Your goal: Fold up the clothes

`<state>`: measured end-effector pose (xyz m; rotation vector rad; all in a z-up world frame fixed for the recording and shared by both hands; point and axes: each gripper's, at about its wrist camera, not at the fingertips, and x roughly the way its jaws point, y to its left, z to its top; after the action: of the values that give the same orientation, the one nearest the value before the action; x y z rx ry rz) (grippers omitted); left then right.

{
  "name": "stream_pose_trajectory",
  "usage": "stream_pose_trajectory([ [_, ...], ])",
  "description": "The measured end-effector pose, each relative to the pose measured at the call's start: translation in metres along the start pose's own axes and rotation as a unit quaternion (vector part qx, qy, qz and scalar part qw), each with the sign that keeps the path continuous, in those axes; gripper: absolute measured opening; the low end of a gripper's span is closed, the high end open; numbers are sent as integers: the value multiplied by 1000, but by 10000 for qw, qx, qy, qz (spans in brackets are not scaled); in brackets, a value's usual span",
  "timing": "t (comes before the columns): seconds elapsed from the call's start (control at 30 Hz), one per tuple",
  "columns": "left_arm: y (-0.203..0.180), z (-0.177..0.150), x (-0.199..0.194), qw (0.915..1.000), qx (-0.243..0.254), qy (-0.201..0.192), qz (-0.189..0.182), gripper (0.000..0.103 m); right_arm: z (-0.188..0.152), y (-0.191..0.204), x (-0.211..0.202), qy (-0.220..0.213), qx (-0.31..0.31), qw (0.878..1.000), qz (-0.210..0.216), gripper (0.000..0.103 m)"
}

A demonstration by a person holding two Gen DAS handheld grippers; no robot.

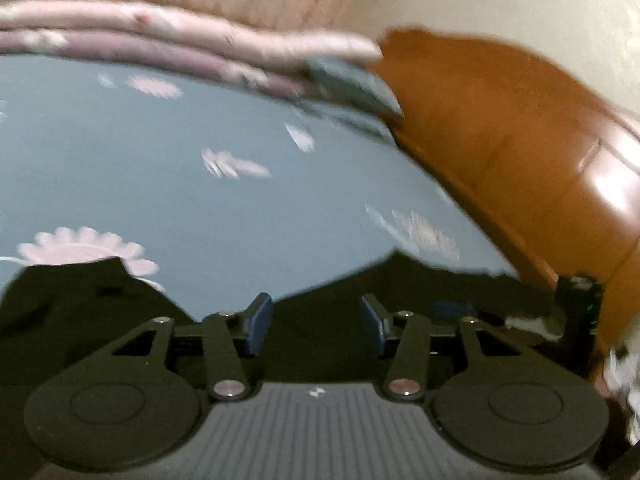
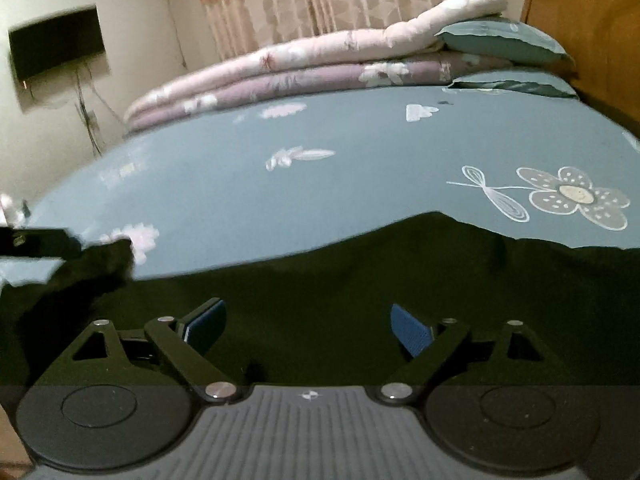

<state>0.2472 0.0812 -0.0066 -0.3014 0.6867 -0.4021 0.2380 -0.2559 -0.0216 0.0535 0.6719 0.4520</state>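
- Dark garment (image 2: 360, 280): one, near-black, spread on the near part of the bed directly beneath both grippers; its far edge lay as an uneven line against the blue sheet. Flat placement suited folding; its type (shirt, trousers) could not be told.
- Garment corner (image 2: 108, 256): a lobe at the left side in the right wrist view, lying raised or turned over, with the tip of the other gripper just beside it; judged a fold in progress, not finished.
- Left gripper (image 1: 318, 326): jaws parted to a middling gap, nothing between the blue pads, dark cloth below them but not pinched. View smeared by motion.
- Right gripper (image 2: 310, 330): jaws spread wide, empty, poised above the garment's middle; no cloth held.
- Bed sheet (image 2: 320, 184): blue-grey, printed with white flowers and feathers; served as the folding surface.
- Quilts (image 2: 280, 68): pink and mauve, stacked folded at the far edge, well apart from the garment, leaving the working area free.
- Pillows (image 2: 504, 44): two, teal, at the far right beside the quilts.
- Headboard (image 1: 500, 140): orange-brown wood, along the right of the bed.
- Curtain (image 2: 320, 0): patterned, behind the quilts.
- Wall screen (image 2: 56, 46): dark, far left.
- Judgement: both hands free, so a fresh grasp on an edge would come next.
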Motion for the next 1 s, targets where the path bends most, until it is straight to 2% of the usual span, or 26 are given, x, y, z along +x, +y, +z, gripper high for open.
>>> stream_pose_trajectory([
  [0.1,5,13,23,9980,282,534,-179,39,-4,8,-5,230,-94,9995,-194,92],
  [0.13,6,17,31,9962,404,730,-257,29,-3,9,-8,279,-86,9992,-256,93],
  [0.2,8,22,43,9909,589,1099,-498,28,-3,12,-13,375,-58,9986,-380,93],
  [0.27,6,25,56,9814,690,1481,-1007,28,0,15,-16,491,70,9976,-492,92],
  [0.3,5,27,62,9777,812,1586,-1115,28,2,17,-17,527,135,9969,-575,92],
  [0.43,2,35,87,9688,1451,1694,-1082,28,11,25,-22,547,403,9933,-934,92],
  [0.5,2,38,100,9620,1784,1766,-1074,18,15,31,-26,558,452,9915,-1083,92],
  [0.57,3,39,109,9531,2066,1895,-1140,15,19,38,-31,577,457,9902,-1188,92],
  [0.67,6,38,119,9452,2268,2023,-1196,15,24,45,-42,550,526,9876,-1373,92],
  [0.9,5,44,122,9363,2705,1863,-1241,16,31,63,-60,491,676,9821,-1688,92],
  [1.0,4,46,124,9287,2792,1940,-1478,16,32,72,-64,501,614,9815,-1744,92],
])
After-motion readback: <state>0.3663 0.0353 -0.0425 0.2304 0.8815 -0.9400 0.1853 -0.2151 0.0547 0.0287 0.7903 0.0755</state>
